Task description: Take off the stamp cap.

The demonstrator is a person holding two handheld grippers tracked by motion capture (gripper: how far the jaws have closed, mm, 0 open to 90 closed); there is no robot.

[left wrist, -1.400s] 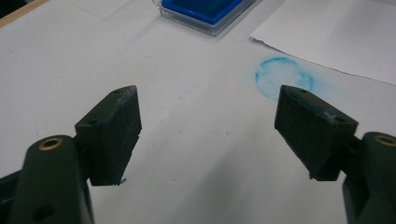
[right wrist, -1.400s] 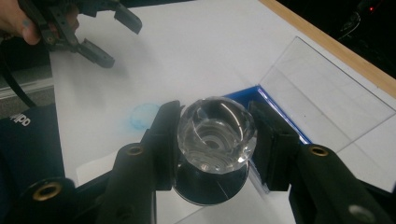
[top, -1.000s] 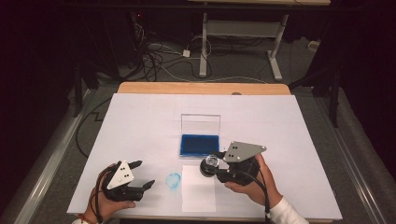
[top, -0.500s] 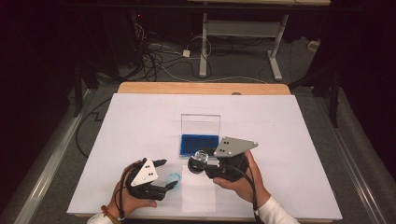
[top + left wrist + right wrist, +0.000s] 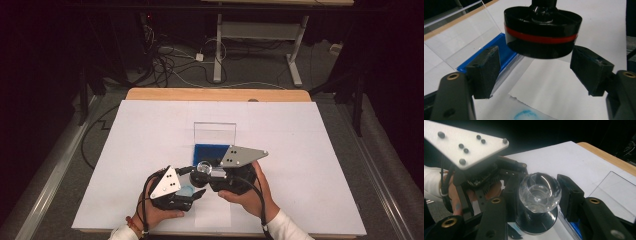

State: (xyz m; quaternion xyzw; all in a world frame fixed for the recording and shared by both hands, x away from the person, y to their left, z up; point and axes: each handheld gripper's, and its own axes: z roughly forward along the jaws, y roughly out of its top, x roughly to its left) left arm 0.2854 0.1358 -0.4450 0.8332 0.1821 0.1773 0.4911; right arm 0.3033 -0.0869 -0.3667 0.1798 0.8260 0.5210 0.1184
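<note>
A stamp with a clear faceted knob [image 5: 539, 192] and a round black base with a red band [image 5: 541, 37] hangs just above the table. My right gripper [image 5: 537, 195] is shut on the knob [image 5: 203, 167]. My left gripper [image 5: 535, 71] sits low beside it [image 5: 192, 187]. Its jaws have just been closing, with the black base between the pads [image 5: 485, 72], which stand a little apart from it. Under the stamp lies a white paper sheet [image 5: 554, 92] with a round blue print [image 5: 526, 115].
A blue ink pad [image 5: 207, 149] in a clear case with its lid [image 5: 215, 132] standing upright lies just behind the grippers. The white table cover [image 5: 310, 150] ends in a wooden edge [image 5: 215, 94] at the back. Cables and a desk frame lie on the floor beyond.
My left gripper has moved right, up to the stamp, and its jaws now stand on either side of the base. My right gripper has carried the stamp slightly left.
</note>
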